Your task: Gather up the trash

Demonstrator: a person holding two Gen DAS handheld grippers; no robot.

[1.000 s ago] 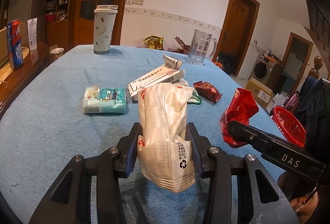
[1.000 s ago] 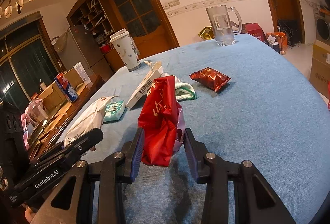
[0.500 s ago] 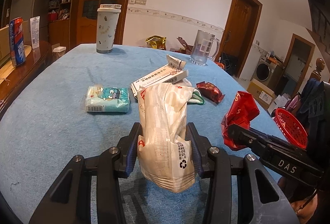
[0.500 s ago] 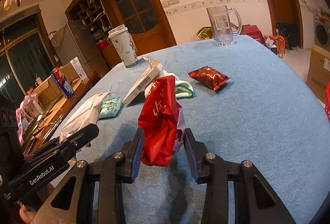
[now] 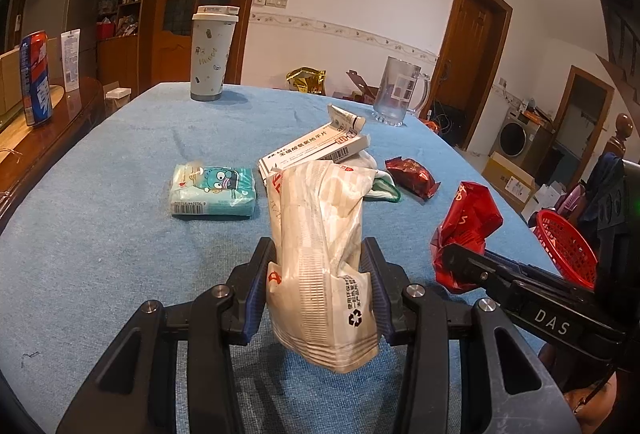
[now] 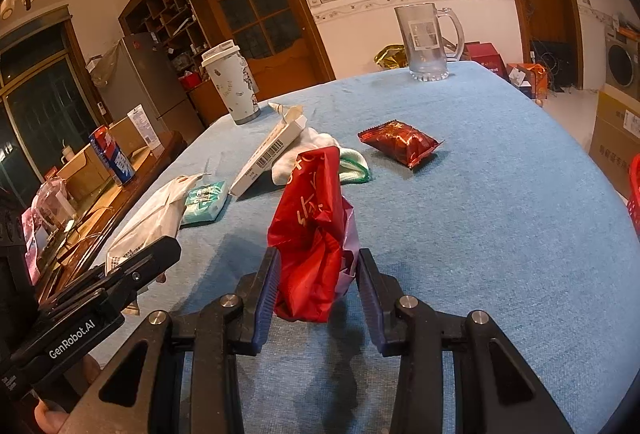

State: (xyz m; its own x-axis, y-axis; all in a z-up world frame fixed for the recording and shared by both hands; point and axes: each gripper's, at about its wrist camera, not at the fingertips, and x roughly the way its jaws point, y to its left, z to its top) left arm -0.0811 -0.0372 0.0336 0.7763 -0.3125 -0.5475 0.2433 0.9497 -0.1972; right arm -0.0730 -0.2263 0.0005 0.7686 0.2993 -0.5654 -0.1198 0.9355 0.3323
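My left gripper pinches a crumpled white wrapper above the table; my right gripper clamps a red bag. Both are light, soft, slippery (so I grip mid-bunch).

The left gripper and right gripper tilt downward, jaws apparently clamped on bags.

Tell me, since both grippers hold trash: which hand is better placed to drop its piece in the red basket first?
Right. In the left wrist view the right gripper with its red wrapper sits beside the red basket, nearer than the left gripper.
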